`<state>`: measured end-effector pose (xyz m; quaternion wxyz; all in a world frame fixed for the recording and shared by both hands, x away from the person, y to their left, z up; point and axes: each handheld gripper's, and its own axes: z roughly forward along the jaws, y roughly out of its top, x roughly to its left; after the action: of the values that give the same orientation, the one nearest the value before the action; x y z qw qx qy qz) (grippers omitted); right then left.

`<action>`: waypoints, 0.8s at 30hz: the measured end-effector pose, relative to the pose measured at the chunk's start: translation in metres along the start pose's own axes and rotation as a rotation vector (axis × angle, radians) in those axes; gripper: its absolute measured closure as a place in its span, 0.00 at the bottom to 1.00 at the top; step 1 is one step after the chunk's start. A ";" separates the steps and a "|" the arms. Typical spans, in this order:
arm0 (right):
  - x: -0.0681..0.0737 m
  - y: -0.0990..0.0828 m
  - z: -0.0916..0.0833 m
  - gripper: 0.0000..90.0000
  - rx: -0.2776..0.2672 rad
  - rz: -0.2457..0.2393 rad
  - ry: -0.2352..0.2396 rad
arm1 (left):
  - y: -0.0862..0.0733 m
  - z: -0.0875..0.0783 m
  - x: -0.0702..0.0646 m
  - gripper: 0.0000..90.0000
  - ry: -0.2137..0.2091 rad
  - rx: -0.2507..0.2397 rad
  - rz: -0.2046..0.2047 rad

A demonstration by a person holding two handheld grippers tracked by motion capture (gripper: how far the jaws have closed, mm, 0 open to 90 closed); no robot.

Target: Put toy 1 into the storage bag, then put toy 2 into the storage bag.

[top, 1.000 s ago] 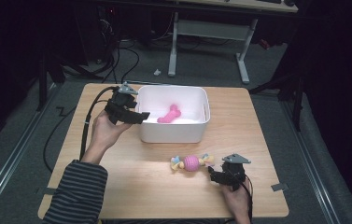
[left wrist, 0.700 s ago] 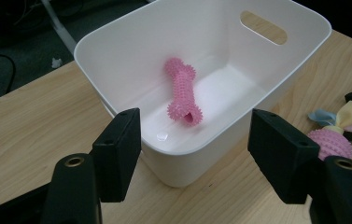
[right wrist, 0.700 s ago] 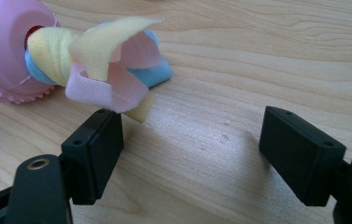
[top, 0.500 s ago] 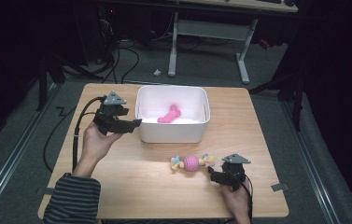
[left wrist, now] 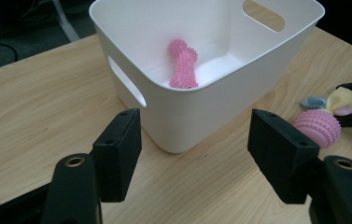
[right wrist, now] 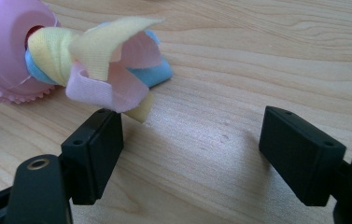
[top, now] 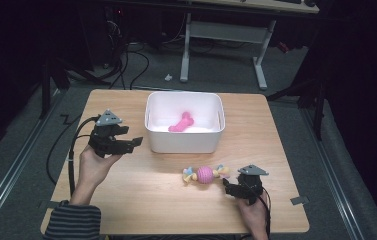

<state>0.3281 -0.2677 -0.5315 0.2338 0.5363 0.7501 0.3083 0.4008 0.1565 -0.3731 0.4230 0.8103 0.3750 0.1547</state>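
Nearest, right gripper (top: 229, 188) low on the pale wooden table (top: 126, 200), jaws spread wide, nothing between them, cloth tuft just off one jaw. Just beyond, pink spiky rubber ball with pastel cloth knots (top: 205, 174) lying flat on the wood. Further left, left gripper (top: 134, 144) also gaping and empty, aimed at the white plastic tub (top: 184, 142). Inside the tub, pink knobbly bone toy (top: 181, 122) on its floor.

It looks like a lab or workshop. A wooden worktop (top: 126, 210) stands on grey carpet (top: 21, 165). Cables (top: 136, 60) trail beneath a desk frame (top: 226, 35).
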 end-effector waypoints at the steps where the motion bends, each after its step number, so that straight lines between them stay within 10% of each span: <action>1: 0.000 0.000 0.000 0.24 0.001 0.002 0.000 | -0.005 -0.001 0.001 0.39 -0.001 -0.008 -0.010; 24: 0.000 0.000 0.000 0.24 0.000 0.001 0.001 | -0.058 0.009 -0.001 0.39 -0.005 -0.021 -0.084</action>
<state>0.3281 -0.2675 -0.5315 0.2336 0.5365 0.7500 0.3086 0.3782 0.1716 -0.4247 0.4385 0.7896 0.4062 0.1388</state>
